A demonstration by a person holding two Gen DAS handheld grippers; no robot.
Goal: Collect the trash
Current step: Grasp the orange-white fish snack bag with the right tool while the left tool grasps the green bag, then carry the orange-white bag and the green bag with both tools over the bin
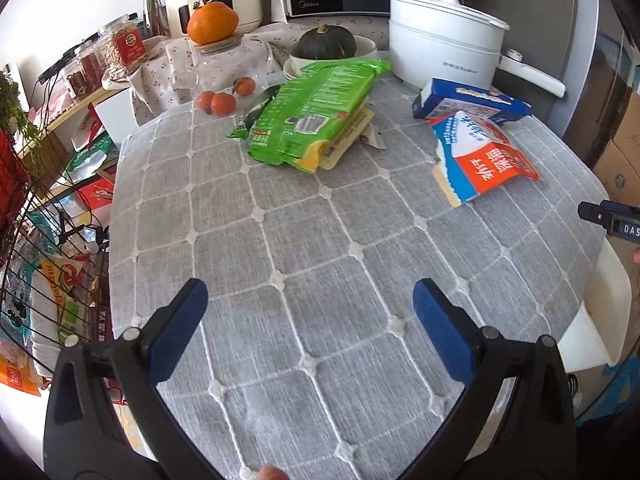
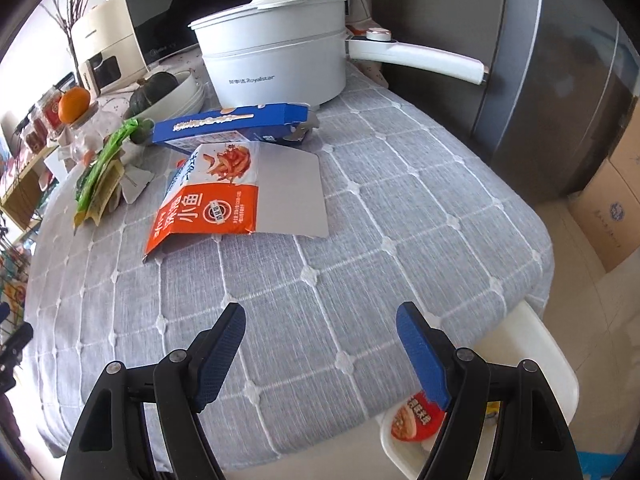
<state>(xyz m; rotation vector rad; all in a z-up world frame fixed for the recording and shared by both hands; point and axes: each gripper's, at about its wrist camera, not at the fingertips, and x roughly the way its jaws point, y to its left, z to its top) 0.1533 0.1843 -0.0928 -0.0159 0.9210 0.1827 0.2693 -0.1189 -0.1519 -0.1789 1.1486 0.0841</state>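
Trash lies well beyond both spread, empty claws, left gripper [image 1: 310, 312] and right gripper [image 2: 320, 344]: the orange snack box [image 2: 208, 204] mid-table, blue carton [image 2: 236, 124] behind it, green wrapper [image 1: 312, 112] far left, whose flat, slippery faces could slide away and nudge the white pot [image 2: 276, 68].

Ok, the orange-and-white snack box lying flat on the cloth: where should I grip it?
Take the orange-and-white snack box with the right gripper, likely at its torn near end, which gapes slightly off the tablecloth. Come in low from the near side, one finger sliding under.
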